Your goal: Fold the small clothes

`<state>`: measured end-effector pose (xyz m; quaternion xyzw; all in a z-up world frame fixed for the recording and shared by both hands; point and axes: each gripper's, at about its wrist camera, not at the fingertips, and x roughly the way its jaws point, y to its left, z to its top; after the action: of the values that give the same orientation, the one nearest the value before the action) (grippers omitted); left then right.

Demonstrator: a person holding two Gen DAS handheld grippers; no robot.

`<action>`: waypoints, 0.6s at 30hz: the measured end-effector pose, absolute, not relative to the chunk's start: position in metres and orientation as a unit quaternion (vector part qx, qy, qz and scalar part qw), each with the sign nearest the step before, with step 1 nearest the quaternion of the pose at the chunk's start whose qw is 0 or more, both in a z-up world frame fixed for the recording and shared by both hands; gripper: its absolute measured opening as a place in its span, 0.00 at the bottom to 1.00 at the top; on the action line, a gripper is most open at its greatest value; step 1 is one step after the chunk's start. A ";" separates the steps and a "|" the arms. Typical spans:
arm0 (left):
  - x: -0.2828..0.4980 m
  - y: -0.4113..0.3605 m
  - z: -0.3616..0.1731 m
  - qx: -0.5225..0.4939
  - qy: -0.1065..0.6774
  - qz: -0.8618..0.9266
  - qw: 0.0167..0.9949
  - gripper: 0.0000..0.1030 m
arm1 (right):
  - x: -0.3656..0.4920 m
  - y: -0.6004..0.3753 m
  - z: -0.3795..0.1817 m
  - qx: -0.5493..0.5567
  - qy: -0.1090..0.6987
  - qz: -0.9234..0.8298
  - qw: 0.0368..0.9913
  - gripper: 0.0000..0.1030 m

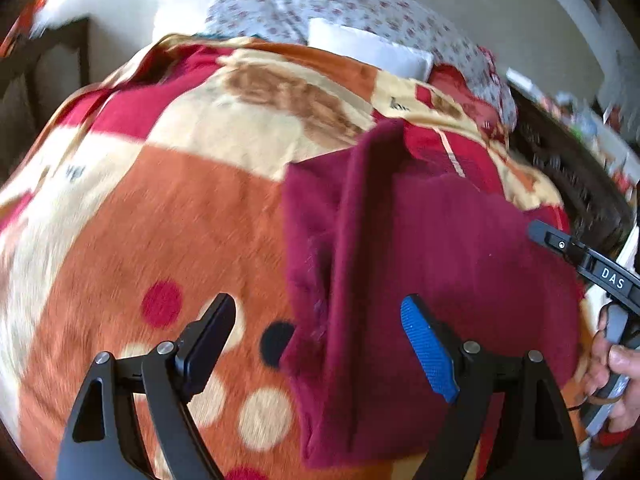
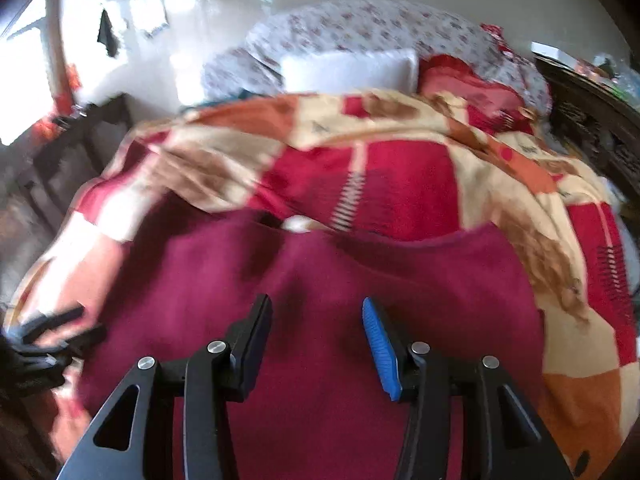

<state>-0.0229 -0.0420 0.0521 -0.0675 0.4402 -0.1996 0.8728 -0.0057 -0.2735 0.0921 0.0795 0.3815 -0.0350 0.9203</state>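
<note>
With the maroon garment lying partly folded on the blanket, both the left gripper and right gripper hover open and empty, so the next move probably calls for pinching an edge.

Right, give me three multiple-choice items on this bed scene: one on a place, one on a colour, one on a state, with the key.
1. Where does the maroon garment lie?
A. On the patterned blanket
B. On the floor
C. On the white pillow

2. What colour is the ribbed pad on each gripper?
A. Green
B. Blue
C. Yellow

3. What state is the left gripper in?
A. Shut on the garment
B. Shut on nothing
C. Open, holding nothing

Key: 1 A, blanket shows around the garment's edges; 2 B, a blue pad faces inward in both views; 3 C, its fingers stand wide apart above the cloth.
</note>
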 end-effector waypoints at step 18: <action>-0.042 -0.019 0.016 -0.133 0.452 -0.230 0.851 0.86 | 0.113 -0.110 0.053 0.011 0.486 0.058 0.872 0.85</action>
<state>-0.0416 -0.0194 0.0165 -0.1332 0.4522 -0.2305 0.8512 0.1135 -0.1105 0.0531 0.0112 0.4863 0.0576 0.8718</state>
